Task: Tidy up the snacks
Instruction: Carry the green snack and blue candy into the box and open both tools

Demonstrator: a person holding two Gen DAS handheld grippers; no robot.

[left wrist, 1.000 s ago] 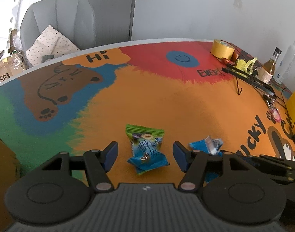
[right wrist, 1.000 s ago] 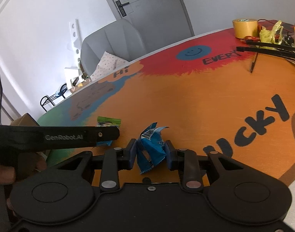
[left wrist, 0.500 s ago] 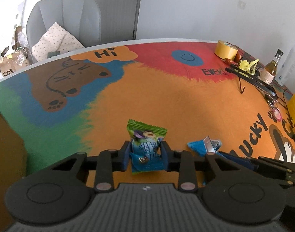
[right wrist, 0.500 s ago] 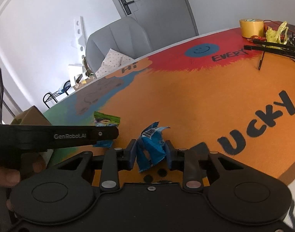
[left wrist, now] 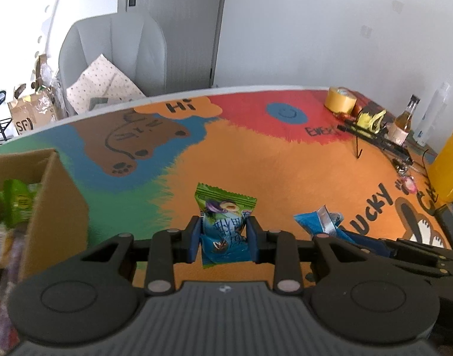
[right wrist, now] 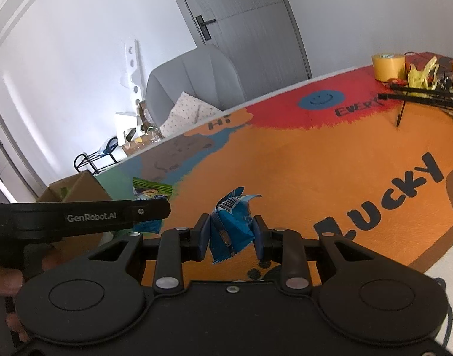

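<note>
— Cardboard at the far left: 1 open box (left wrist: pixel 45 195) stands on the table (left wrist: pixel 256 160), with green packets already inside, so it looks like the place where the snacks get sorted.

— And the left tongs (left wrist: pixel 224 238)?

— They are closed on the green-and-blue snack packet (left wrist: pixel 225 222), pinching its lower half; the packet seems lifted off the table, likely for the trip to the box.

— To the right?

— The right tongs (right wrist: pixel 231 234) are clamped on the crumpled blue snack packet (right wrist: pixel 232 225), held just beside the other pair, probably next in line.

— Count?

— 2 tongs, 2 packets in hand, 1 box. How many packets lie in the box cannot be told.
</note>
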